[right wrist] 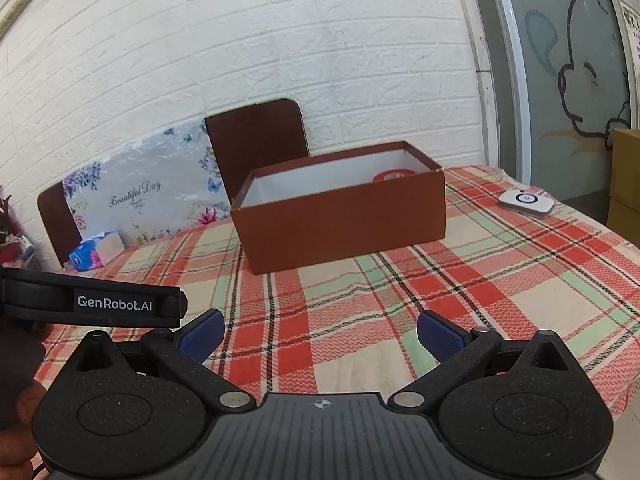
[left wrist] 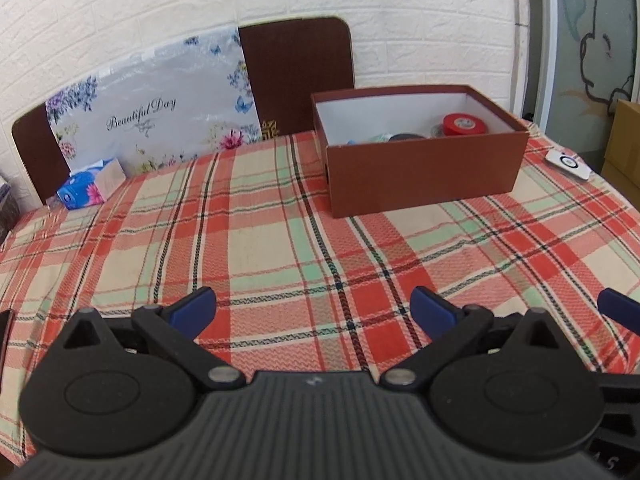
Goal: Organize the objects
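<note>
Left wrist view shows the left gripper [left wrist: 312, 308] with its two blue fingers spread wide and nothing between them, hovering over the plaid tablecloth [left wrist: 260, 248] in front of one open brown box [left wrist: 424, 168]. Inside the box sits one red tape roll [left wrist: 466, 124] near the far right corner, with one dark roll [left wrist: 406, 137] and a few pale items beside it that are too hidden to count. To the right of the box, apart from it, lies one small white device [left wrist: 568, 165] with a dark ring on top. Well to the left of the box, at the table's far edge, is one blue tissue pack [left wrist: 90, 186]. Behind the box, two brown chair backs [left wrist: 296, 76] stand against the white brick wall, and one flowered board [left wrist: 160, 120] leans across them.

In the right wrist view, the right gripper [right wrist: 320, 338] is likewise wide apart and empty, in front of the box [right wrist: 344, 220]. The left gripper's black body [right wrist: 92, 303] juts in at left.
</note>
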Demonstrator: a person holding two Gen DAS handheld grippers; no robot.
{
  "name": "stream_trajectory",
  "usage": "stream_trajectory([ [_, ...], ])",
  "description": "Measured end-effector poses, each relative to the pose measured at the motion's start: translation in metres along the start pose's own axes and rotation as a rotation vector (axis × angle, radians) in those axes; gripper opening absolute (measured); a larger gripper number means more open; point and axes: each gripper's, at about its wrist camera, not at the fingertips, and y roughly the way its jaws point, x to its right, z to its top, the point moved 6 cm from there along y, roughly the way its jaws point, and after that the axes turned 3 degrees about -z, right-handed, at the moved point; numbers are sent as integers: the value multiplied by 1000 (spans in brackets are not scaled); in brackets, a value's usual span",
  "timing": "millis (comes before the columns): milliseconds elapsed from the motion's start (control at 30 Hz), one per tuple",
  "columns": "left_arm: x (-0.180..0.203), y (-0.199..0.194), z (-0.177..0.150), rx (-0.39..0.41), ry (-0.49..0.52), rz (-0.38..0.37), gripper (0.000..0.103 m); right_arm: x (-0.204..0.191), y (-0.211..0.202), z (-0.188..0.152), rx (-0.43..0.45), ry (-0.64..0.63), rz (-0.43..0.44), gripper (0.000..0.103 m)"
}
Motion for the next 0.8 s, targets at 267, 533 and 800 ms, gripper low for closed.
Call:
stream_trajectory([
  [267, 0, 48, -3, -93, 0, 3, 103, 9, 38, -9, -52, 2, -42, 102],
  [533, -3, 73, 4, -114, 0, 10, 103, 11, 62, -7, -76, -13, -65, 102],
  [800, -5, 94, 3, -142, -9, 1, 103, 12, 80, -13, -115, -17, -80, 102],
])
